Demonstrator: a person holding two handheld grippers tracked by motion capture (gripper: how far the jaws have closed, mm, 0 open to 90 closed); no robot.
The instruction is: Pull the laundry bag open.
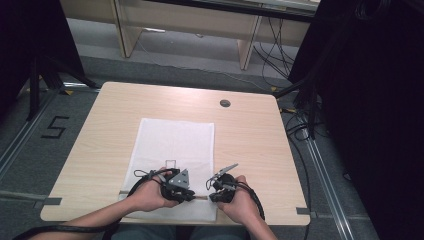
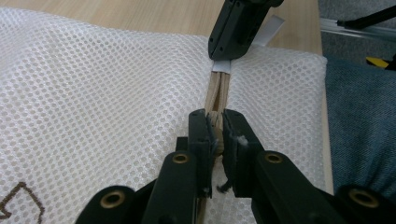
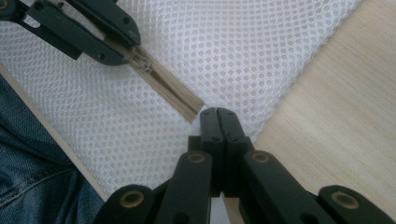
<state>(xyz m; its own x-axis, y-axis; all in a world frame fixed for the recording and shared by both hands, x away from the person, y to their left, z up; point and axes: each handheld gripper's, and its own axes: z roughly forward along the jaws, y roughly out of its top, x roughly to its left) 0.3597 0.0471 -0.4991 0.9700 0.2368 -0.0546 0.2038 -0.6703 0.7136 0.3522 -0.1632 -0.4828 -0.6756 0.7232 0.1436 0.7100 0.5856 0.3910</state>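
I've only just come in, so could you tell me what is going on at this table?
A person is working the zipper of a white mesh bag lying flat on the table. The left gripper is shut on the zipper's slider, while the right gripper pinches the bag at the zipper's end, near the table's front edge.

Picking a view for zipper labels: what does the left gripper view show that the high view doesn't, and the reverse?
Left gripper view: the weave of the white mesh bag, the left gripper with its jaws pinched on the zipper pull, and the beige zipper running to the right gripper.

High view: the whole wooden table, its grommet hole, both hands, the floor.

Both: bag, both grippers, table.
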